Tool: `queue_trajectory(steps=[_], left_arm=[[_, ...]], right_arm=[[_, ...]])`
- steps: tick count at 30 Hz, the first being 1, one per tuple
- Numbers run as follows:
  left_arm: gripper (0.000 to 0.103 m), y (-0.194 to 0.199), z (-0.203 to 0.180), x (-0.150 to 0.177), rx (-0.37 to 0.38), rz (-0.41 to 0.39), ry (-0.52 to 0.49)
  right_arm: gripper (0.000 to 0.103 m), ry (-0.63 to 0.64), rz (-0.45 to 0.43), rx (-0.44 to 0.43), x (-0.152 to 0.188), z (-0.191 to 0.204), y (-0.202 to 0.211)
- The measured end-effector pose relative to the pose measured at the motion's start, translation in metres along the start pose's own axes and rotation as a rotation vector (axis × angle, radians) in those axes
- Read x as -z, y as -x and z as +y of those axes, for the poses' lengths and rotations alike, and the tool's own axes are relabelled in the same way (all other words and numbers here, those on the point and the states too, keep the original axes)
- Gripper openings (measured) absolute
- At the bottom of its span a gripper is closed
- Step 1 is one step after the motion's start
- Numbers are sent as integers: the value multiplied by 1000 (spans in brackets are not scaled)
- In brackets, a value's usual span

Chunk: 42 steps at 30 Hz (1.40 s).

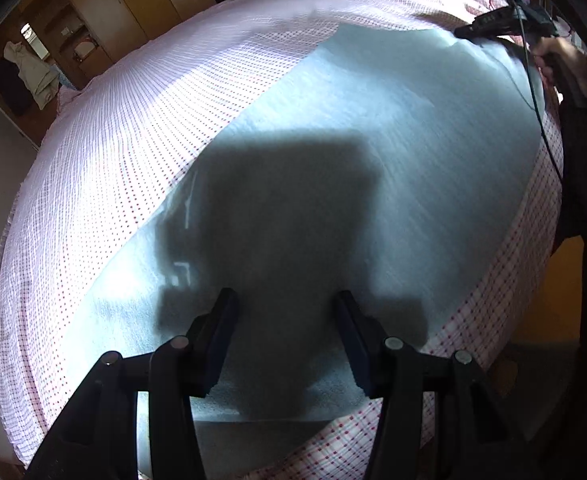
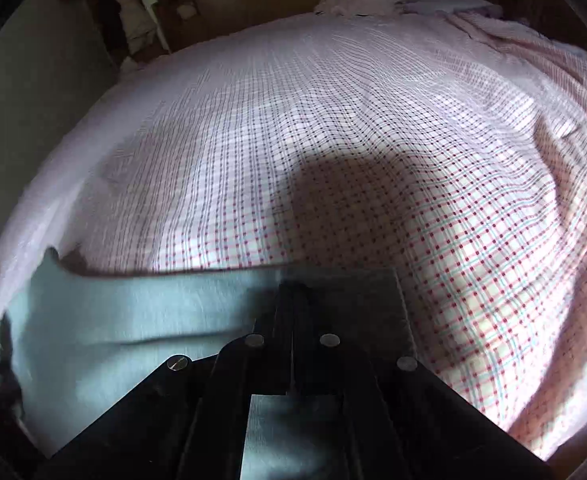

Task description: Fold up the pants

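Your pale blue pants (image 1: 373, 128) lie spread flat across the checked bedsheet (image 1: 113, 140). Your left gripper (image 1: 287, 308) hovers over their near end, jaws spread with nothing between them. Your right gripper (image 2: 293, 288) is at the pants' far edge, jaws pressed together on the fabric there.

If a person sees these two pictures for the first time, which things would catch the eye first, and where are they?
The pale blue pants lie spread across the middle of the pink checked bedsheet, with a dark shadow over their near part. The left gripper hangs open above that part, and the right gripper is shut at the pants' far edge.
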<state>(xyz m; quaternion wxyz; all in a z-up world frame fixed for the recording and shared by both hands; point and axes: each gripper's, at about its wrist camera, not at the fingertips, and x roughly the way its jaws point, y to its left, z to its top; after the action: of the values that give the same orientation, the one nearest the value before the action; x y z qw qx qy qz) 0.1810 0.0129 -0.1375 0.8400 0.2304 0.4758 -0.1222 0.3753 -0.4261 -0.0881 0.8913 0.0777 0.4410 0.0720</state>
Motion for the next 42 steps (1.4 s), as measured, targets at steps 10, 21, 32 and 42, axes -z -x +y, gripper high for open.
queue_trajectory(steps=[10, 21, 32, 42], left_arm=[[54, 12, 22, 7, 110, -66, 104], [61, 13, 24, 15, 118, -107, 131], [61, 32, 49, 24, 234, -176, 245], [68, 54, 59, 36, 190, -209, 273]], right_arm=[[0, 214, -243, 30, 28, 83, 63], [0, -97, -83, 17, 48, 24, 7], [39, 161, -253, 37, 73, 100, 51], [49, 385, -259, 32, 110, 171, 56]])
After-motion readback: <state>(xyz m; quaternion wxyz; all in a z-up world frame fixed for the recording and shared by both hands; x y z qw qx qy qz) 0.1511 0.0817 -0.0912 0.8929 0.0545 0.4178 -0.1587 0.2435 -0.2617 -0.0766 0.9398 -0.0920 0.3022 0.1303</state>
